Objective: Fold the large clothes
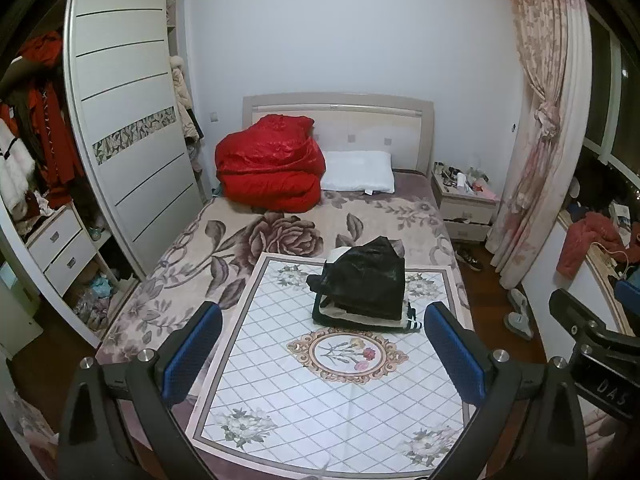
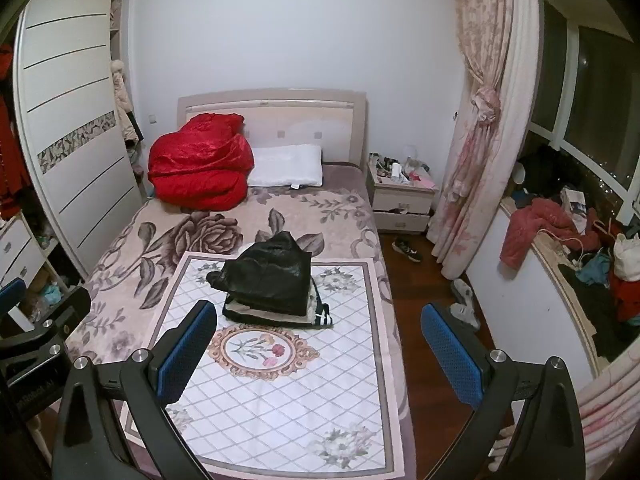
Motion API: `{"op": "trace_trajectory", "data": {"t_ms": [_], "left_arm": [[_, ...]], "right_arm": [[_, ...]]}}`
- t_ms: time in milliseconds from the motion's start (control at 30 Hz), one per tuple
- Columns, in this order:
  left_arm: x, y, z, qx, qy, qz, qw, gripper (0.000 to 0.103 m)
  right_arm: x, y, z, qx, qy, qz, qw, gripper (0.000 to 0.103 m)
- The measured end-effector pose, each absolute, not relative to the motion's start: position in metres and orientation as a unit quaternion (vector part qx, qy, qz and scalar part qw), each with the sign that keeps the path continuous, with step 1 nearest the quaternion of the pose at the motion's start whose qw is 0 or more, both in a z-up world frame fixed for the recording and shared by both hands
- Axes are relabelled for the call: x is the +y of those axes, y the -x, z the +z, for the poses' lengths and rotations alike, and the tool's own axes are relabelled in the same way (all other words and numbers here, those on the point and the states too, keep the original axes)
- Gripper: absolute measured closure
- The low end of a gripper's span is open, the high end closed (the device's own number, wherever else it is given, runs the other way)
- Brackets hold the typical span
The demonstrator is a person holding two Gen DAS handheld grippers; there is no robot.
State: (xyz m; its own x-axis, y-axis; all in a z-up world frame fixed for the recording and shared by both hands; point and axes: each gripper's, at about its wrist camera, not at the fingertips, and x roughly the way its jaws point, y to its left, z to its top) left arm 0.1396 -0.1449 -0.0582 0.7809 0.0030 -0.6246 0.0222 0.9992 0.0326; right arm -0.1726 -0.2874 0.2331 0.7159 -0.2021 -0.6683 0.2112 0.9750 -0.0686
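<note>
A stack of folded clothes with a shiny black garment [image 1: 366,280] on top lies on a white patterned cloth [image 1: 320,380] on the bed; it also shows in the right wrist view [image 2: 268,276]. My left gripper [image 1: 320,344] is open and empty, held above the cloth, short of the stack. My right gripper [image 2: 320,344] is open and empty, over the bed's right edge, to the right of the stack. The right gripper's body shows at the right edge of the left wrist view [image 1: 592,332].
A red quilt [image 1: 272,164] and a white pillow [image 1: 358,170] lie at the bed's head. A wardrobe [image 1: 128,120] stands left, a nightstand [image 2: 404,196] and curtain [image 2: 480,120] right. Clothes pile on the window ledge [image 2: 560,240]. Shoes [image 2: 464,300] lie on the floor.
</note>
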Motion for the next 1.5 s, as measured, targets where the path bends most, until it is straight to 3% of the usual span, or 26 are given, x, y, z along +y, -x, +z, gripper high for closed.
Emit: {"op": "trace_trajectory", "data": {"t_ms": [1500], "left_arm": [[-0.144,-0.150,-0.051,0.333,-0.013,0.007,0.943,0.000]], "right_arm": [[-0.278,0.161,0.223,0.370,-0.005,-0.092,0.925,0.000]]}}
